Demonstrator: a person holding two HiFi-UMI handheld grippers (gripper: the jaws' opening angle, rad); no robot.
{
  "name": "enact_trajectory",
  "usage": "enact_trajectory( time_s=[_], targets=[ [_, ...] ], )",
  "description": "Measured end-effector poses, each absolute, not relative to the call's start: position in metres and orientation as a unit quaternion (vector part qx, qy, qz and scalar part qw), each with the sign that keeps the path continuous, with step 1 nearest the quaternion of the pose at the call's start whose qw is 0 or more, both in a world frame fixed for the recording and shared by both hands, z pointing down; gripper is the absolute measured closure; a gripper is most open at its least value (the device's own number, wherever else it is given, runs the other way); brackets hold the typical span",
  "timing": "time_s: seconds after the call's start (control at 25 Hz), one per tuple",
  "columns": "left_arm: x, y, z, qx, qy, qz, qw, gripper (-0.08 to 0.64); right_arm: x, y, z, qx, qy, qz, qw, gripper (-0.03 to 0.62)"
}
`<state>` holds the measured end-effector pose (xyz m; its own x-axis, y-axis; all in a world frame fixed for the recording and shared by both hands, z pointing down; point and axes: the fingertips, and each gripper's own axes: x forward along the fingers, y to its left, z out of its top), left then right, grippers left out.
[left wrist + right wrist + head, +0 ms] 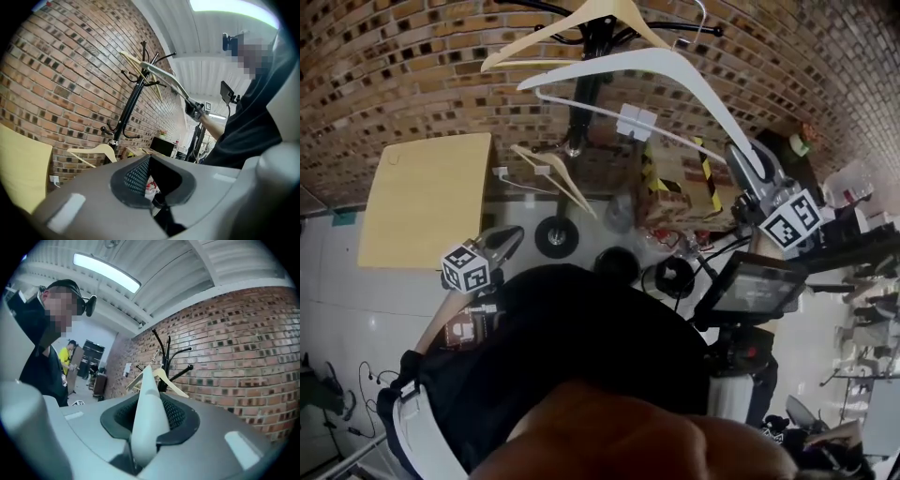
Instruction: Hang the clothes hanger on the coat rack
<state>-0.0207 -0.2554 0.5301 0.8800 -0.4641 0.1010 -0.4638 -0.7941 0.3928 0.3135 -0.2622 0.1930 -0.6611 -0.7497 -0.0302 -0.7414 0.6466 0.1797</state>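
A white plastic hanger (661,70) hangs in the air, tilted, just in front of the black coat rack (586,94). My right gripper (748,169) is shut on one end of it, up at the right. In the right gripper view the white hanger (147,413) runs between the pads toward the coat rack (164,357). A wooden hanger (581,23) sits on the rack's top hooks. My left gripper (508,239) is low at the left, open and holding nothing. The left gripper view shows the left gripper (151,185), the rack (133,101), the white hanger (168,79) and the right gripper (192,110).
A second wooden hanger (553,173) hangs on the rack's lower hooks. A yellow tabletop (427,197) stands left of the rack's round base (556,236). A taped cardboard box (675,183) and a monitor (750,286) are at the right. Behind it all is a brick wall (412,66).
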Motion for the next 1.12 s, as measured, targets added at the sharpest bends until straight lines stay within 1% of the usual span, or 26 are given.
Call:
enact_trajectory(
  time_s=[0.12, 0.44, 0.64, 0.8, 0.92, 1.12],
  targets=[
    [-0.032, -0.257, 0.529, 0.943, -0.260, -0.007, 0.209, 0.560, 0.298, -0.271, 0.165, 0.377, -0.922, -0.090, 0.004, 0.477],
    [-0.054, -0.257, 0.529, 0.934, -0.290, -0.021, 0.209, 0.560, 0.271, -0.325, 0.112, 0.347, -0.931, -0.110, -0.015, 0.476],
    [-0.068, -0.257, 0.530, 0.927, -0.310, -0.031, 0.210, 0.560, 0.268, -0.340, 0.116, 0.340, -0.935, -0.096, -0.023, 0.476],
    [-0.081, -0.257, 0.531, 0.923, -0.320, -0.032, 0.212, 0.560, 0.276, -0.326, 0.123, 0.341, -0.935, -0.088, -0.049, 0.476],
    [-0.085, -0.258, 0.530, 0.922, -0.322, -0.033, 0.212, 0.560, 0.282, -0.328, 0.115, 0.350, -0.931, -0.089, -0.062, 0.476],
    [-0.083, -0.258, 0.530, 0.924, -0.317, -0.035, 0.211, 0.560, 0.269, -0.344, 0.092, 0.344, -0.932, -0.097, -0.058, 0.477]
  ],
)
